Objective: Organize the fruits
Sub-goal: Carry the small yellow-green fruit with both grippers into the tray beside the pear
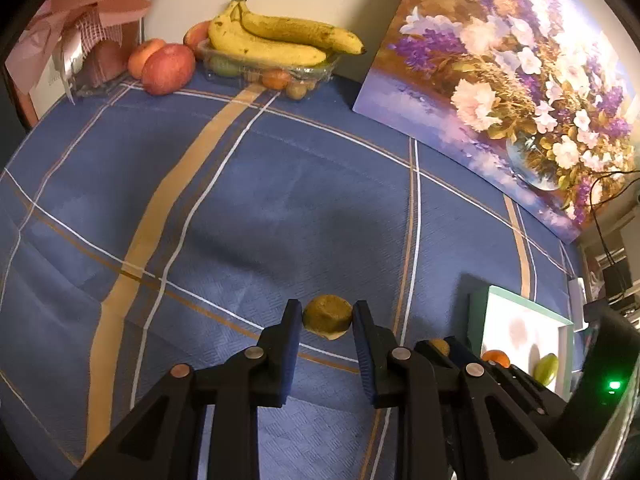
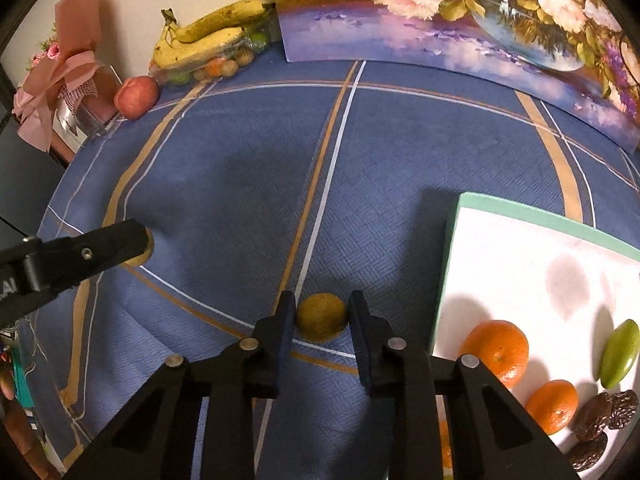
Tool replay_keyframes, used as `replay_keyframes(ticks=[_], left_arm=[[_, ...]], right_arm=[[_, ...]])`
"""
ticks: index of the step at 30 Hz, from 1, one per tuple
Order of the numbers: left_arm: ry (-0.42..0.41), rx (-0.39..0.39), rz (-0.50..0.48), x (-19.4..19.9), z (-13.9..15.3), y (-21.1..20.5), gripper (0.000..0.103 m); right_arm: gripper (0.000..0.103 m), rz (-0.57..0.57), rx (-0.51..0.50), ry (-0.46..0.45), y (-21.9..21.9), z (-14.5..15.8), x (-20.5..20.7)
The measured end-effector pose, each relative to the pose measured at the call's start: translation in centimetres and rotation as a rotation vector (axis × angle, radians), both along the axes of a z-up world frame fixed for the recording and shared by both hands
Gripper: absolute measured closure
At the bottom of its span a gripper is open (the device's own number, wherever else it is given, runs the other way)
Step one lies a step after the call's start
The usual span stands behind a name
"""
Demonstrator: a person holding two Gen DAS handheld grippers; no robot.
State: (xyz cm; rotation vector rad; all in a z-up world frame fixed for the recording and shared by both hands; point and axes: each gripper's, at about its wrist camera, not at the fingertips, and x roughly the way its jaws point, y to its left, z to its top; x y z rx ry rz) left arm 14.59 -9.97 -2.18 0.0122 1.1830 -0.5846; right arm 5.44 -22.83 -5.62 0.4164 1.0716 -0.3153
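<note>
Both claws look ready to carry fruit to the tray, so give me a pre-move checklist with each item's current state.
1. Left claw shut on the left brown fruit: ok.
2. Right claw shut on the right brown fruit: ok.
3. Both fruits lifted off the tablecloth: cannot tell.
4. Bare room on the tray beyond the oranges: ok.
5. Cloth between right claw and tray free of obstacles: ok.

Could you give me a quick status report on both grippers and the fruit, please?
Left gripper shut on a yellow-green fruit. Right gripper shut on a second one, beside the white tray. Cloth between fruit and tray unobstructed.
</note>
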Motion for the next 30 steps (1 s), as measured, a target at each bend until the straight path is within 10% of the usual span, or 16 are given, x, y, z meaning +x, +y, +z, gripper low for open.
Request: replay_keyframes(ticks=[30], left_arm=[[-0.043,-0.027,-0.236,-9.8,3.6,-6.1,0.075]], right_arm=[[0.075,-0.174,0.015,-0.031,-4.5,6.0,-11.0]])
